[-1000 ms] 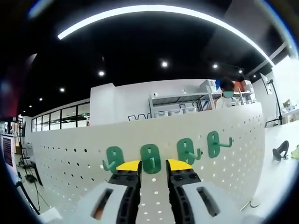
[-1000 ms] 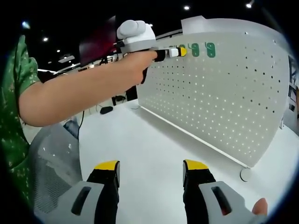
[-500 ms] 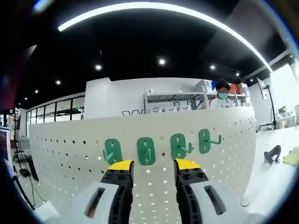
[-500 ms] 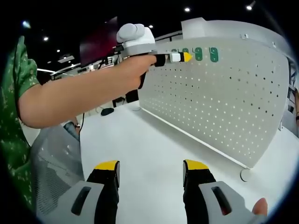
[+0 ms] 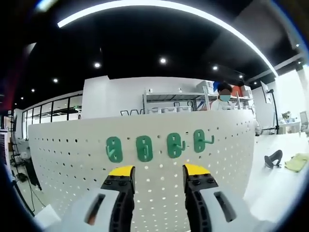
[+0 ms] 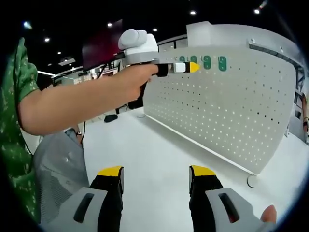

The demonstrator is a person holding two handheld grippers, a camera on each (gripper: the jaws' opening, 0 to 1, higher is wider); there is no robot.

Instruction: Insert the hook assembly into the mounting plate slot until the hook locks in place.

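Several green hooks (image 5: 144, 148) hang in a row near the top of a white pegboard mounting plate (image 5: 72, 164). My left gripper (image 5: 158, 170) is open and empty, its yellow tips just below the row and a short way back from the board. In the right gripper view the same pegboard (image 6: 231, 111) stands upright on the white table, with the green hooks (image 6: 207, 62) at its top. The left gripper (image 6: 192, 67) reaches in there, held by a bare arm, its tip beside the hooks. My right gripper (image 6: 157, 171) hovers low over the table, open and empty.
The white table (image 6: 145, 159) spreads in front of the board. A grey mesh chair back (image 6: 58, 169) stands at the left by the person's green sleeve (image 6: 17, 96). A person (image 5: 223, 96) stands behind the board near shelving. A dark object (image 5: 273, 158) and a yellow-green cloth (image 5: 297, 162) lie at the right.
The left gripper has drawn back from the pegboard and opened a little wider; the hooks look smaller and higher. The right gripper has stayed still and open.
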